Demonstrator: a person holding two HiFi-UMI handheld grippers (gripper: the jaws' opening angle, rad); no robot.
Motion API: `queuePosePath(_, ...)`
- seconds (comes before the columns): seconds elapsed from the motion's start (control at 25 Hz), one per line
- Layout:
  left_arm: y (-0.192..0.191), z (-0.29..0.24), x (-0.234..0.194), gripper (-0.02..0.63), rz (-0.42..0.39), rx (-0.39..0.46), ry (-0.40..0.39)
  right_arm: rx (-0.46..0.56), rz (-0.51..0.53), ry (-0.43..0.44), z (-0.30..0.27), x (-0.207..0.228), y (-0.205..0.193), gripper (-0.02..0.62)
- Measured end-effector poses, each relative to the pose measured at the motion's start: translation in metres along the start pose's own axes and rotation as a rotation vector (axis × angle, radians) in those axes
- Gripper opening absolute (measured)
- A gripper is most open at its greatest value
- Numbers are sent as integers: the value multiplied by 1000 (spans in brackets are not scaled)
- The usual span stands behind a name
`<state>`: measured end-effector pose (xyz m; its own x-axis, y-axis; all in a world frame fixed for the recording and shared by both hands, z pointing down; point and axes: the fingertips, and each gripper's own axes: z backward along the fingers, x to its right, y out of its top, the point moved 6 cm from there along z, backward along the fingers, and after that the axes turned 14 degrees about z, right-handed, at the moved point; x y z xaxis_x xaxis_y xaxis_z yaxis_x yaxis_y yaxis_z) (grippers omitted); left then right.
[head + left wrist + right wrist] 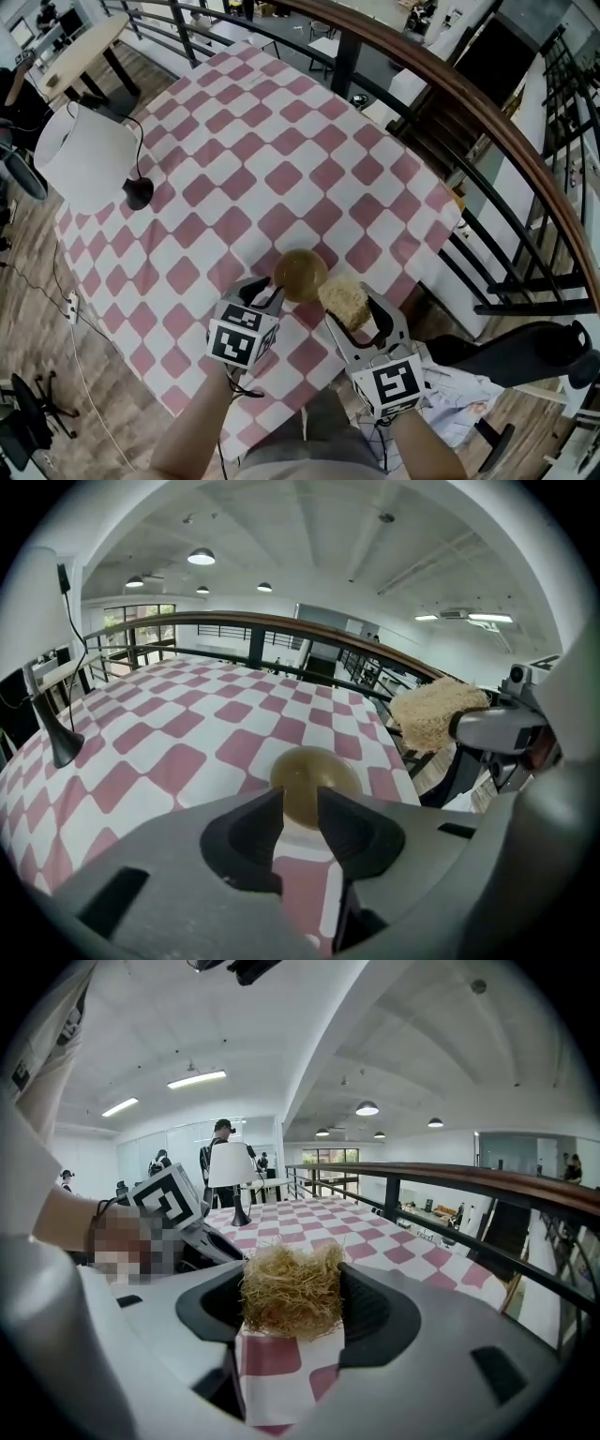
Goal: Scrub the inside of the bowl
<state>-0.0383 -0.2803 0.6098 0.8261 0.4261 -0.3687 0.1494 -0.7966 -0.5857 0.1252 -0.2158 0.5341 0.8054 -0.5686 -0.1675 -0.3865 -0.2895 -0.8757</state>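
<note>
Checkered tablecloth (281,141) carries the amber bowl (301,275) near its six-o'clock edge. Left gripper (266,296), jaws spread and empty, should steady the bowl's nine-o'clock rim. Right gripper (354,311), clamped on the fibre scrubber (339,298), then scrubs inside.

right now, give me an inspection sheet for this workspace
surface: checked tablecloth, red and white, covers the table
job's things: brown bowl near the front edge; straw-coloured scrub pad just right of it
clutter: white lamp at the table's left edge
grippers: left tongs open, empty, close to the bowl; right tongs shut on the scrub pad
cables: lamp cord; power strip on the floor
surroundings: railing behind the table; round table beyond; people far off
</note>
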Motion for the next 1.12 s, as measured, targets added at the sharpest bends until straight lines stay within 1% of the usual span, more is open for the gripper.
queuePosePath(0.08, -4, -12, -3, 117, 2, -19, 17, -1, -16, 3, -5, 1, -5, 261)
queuePosePath(0.2, -4, -24, -7, 117, 11, -15, 46, -8, -30, 12, -10, 2, -13, 261)
queuePosePath(0.36, -7, -36, -18, 117, 50, -35, 90, -43, -42, 15, -14, 4, -25, 261)
queuePosePath(0.48, -8, -43, -20, 117, 80, -46, 88, -70, -52, 7, -15, 11, -35, 261)
queuePosePath(0.64, -12, -47, -19, 117, 103, -54, 84, -74, -68, -1, -15, 17, -41, 261)
queuePosePath(0.76, -17, -49, -19, 115, 149, -51, 80, -76, -73, 2, -16, 16, -43, 261)
queuePosePath(0.88, -21, -53, -18, 112, 154, -73, 86, -80, -85, 3, -12, 14, -46, 261)
queuePosePath(1.04, -22, -57, -17, 52, 192, -74, 69, -83, -88, 0, -8, 12, -50, 261)
queuePosePath(1.12, -21, -59, -16, 46, 200, -68, 63, -88, -90, -3, -6, 13, -53, 261)
